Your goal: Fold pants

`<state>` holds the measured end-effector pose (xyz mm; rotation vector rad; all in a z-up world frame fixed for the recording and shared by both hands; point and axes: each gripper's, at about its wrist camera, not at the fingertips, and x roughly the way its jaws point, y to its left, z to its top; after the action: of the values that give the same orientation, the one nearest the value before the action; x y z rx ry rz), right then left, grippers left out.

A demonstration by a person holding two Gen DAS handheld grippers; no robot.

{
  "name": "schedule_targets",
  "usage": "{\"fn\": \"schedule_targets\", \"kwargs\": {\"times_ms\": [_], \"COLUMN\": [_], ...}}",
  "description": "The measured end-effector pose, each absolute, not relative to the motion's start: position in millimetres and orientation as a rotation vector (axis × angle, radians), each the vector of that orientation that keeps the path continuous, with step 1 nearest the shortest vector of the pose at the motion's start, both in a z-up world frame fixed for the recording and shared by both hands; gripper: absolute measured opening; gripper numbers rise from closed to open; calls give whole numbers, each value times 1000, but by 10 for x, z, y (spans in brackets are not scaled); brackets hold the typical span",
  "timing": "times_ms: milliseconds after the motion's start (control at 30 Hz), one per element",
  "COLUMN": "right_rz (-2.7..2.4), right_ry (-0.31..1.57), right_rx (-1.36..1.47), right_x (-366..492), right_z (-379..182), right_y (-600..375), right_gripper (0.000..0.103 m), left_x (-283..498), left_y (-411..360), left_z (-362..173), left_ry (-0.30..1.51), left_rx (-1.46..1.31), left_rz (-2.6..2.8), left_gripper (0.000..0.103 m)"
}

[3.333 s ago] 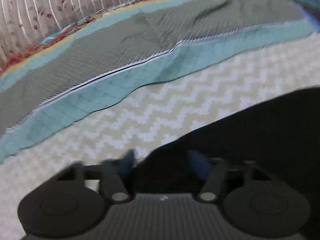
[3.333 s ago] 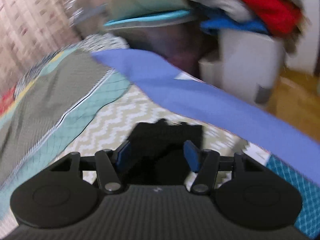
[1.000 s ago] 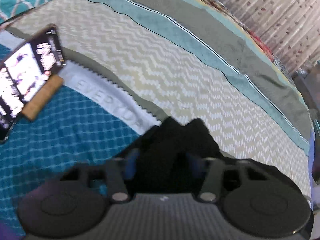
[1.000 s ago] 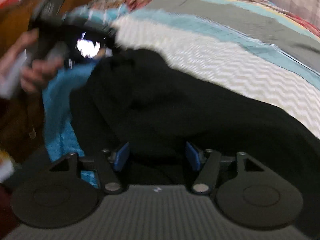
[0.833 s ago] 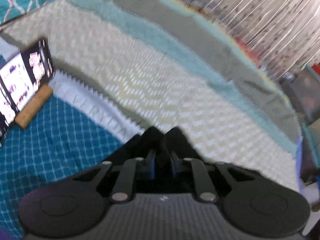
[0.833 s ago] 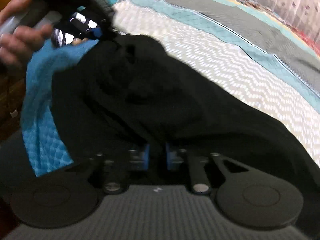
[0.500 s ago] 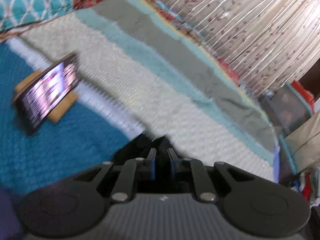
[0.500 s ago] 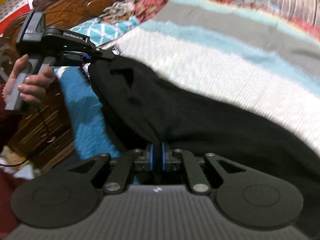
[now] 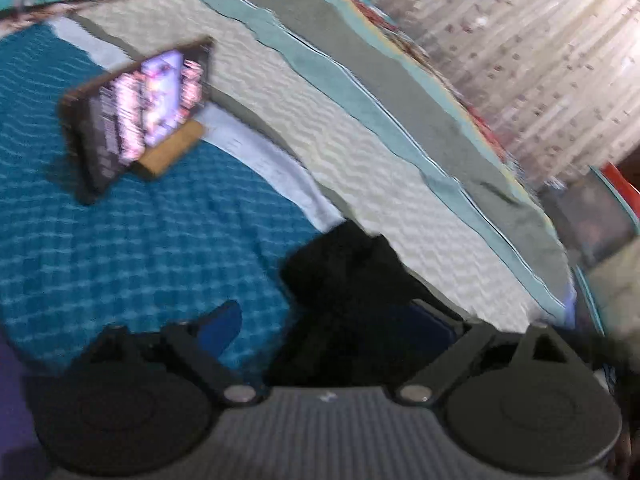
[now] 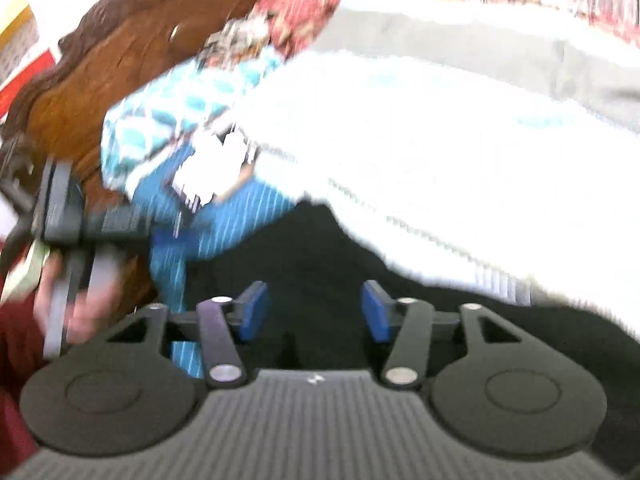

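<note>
The black pants [image 9: 344, 276] lie on the bed, bunched between the blue-padded fingers of my left gripper [image 9: 332, 324], which is open and holds nothing. In the right wrist view the pants [image 10: 320, 256] spread dark across the lower middle, under and beyond my right gripper [image 10: 316, 314], which is open with the fabric loose between its pads. The left gripper body [image 10: 64, 200] and the hand holding it show blurred at the left edge of the right wrist view.
A lit phone [image 9: 140, 108] leans on a wooden stand on the teal quilt [image 9: 120, 240]. A cream zigzag blanket [image 9: 360, 152] and grey-teal striped cover run behind. A carved wooden headboard [image 10: 120, 64] and a patterned pillow [image 10: 184, 100] stand at the left.
Both grippers were shut on the pants half a second ago and have opened, letting the fabric go. Both views have swung and are blurred.
</note>
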<state>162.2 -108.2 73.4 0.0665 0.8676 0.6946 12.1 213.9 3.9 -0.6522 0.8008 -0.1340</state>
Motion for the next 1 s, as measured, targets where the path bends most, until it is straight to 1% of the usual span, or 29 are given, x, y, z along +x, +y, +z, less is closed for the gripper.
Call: {"fn": "schedule_targets", "kwargs": {"times_ms": [33,67,100,200,233,267,300,333,367,400,433,467,500,533,600,633,700,733,833,967,1000], "right_rz": [705,713,719,741,745,744,741,746,758,759,774,789,795,797,802,794,804,831,978,1171,1223], "right_ry": [870,885,912,1037,1073,1101,1120,1134,1137,1114,1076,1020,968,928,895,902,923,919,911,939,951], "right_rx": [83,104,124,113,76,42,31,40,46,35,28,47,66,92,127,113,123,158,298,421,456], "right_x": [1781,1932,2055,2283,2324,2326,2295,2280,2260,2225,2224,2230,2249,2284,2398,2444,2495,2491,2454,2452,2460], "right_z": [669,550,440,138,4,-108,-141,-161,-85,36,154,328,465,592,715,714,697,720,872,1108,1139], "right_y": [-971,-847,-818,-639,-540,-472,-453,-439,-469,-539,-573,-640,-697,-762,-844,-840,-838,-870,-1008,-1091,-1098], "right_gripper": [83,86,86,88,88,88,87,67,55,31,23,22,21,21,21,21,21,21,21,21,21], "left_x": [116,107,75,41,37,44,69,109,163,224,265,320,389,466,614,733,940,1002,992,794,708], "left_y": [2085,2038,1984,1888,1861,1831,1791,1764,1777,1818,1856,1873,1880,1876,1867,1883,2002,2081,2260,2379,2399], "left_z": [11,-15,-41,-191,-229,-244,-239,-212,-186,-146,-105,-66,-48,-29,-73,-144,-312,-388,-389,-161,-97], "left_ry": [804,810,821,867,869,860,847,834,815,784,755,730,711,703,684,709,793,800,738,621,584], "left_rx": [-634,-614,-591,-568,-570,-556,-525,-493,-486,-501,-513,-515,-506,-483,-455,-468,-604,-696,-832,-813,-792], "left_rz": [-165,-186,-203,-246,-259,-263,-269,-259,-266,-283,-289,-289,-281,-250,-195,-202,-230,-267,-333,-425,-435], "left_gripper": [97,99,101,102,97,88,69,58,56,55,56,60,75,99,103,103,103,103,103,103,100]}}
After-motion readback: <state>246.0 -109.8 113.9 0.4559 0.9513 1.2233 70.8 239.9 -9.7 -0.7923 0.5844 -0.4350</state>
